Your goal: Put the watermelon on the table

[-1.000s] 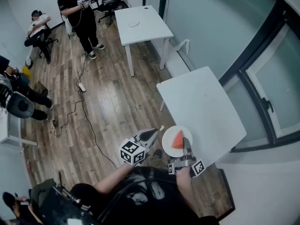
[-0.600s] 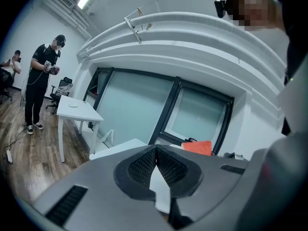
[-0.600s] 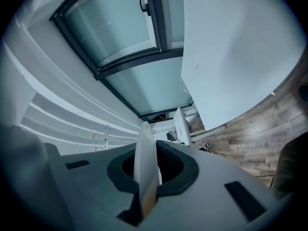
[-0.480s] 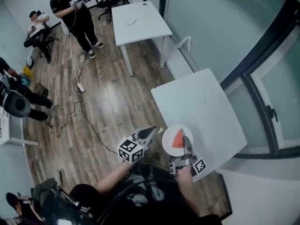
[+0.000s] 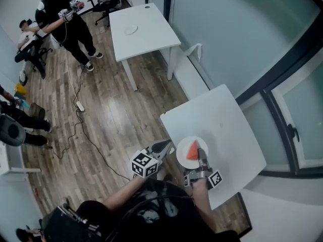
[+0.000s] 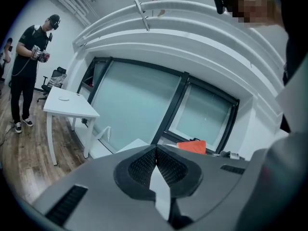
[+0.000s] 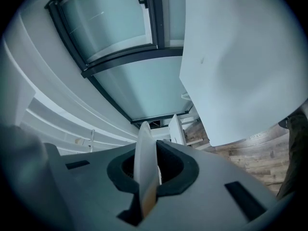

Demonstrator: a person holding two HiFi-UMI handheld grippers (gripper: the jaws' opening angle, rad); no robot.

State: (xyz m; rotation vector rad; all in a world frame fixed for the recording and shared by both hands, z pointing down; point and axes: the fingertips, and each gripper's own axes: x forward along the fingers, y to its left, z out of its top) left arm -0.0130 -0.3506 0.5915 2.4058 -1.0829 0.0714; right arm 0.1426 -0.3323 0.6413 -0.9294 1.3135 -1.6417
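**While your right gripper (image 5: pixel 202 159) pinches the plate (image 5: pixel 182 154), the watermelon (image 5: pixel 193 149) sits at the table's (image 5: pixel 222 117) near edge**

As you look down, the wooden floor (image 5: pixel 116 105) takes up the left of the head view. Your white table stands to the right of it, below the dark-framed window (image 5: pixel 282 110). A second white table (image 5: pixel 146 24) stands well apart at the top, with a small pale round thing (image 5: pixel 131 29) on it. Beside that table a person in black (image 5: pixel 63 21) stands holding devices in both hands.

Your white plate overlaps the near table's left edge. No view shows whether it rests on the top or hangs just above it. Your right gripper's jaws are closed on the plate's rim, which stands edge-on between the pads in the right gripper view. Your left gripper (image 5: pixel 162 147) is over the floor just beside the plate and the table edge. Its jaws are pressed together with nothing between them.

The red watermelon wedge lies on the plate, near its middle and just ahead of your right gripper's tips. It also shows as an orange-red patch beyond your left gripper's jaws.
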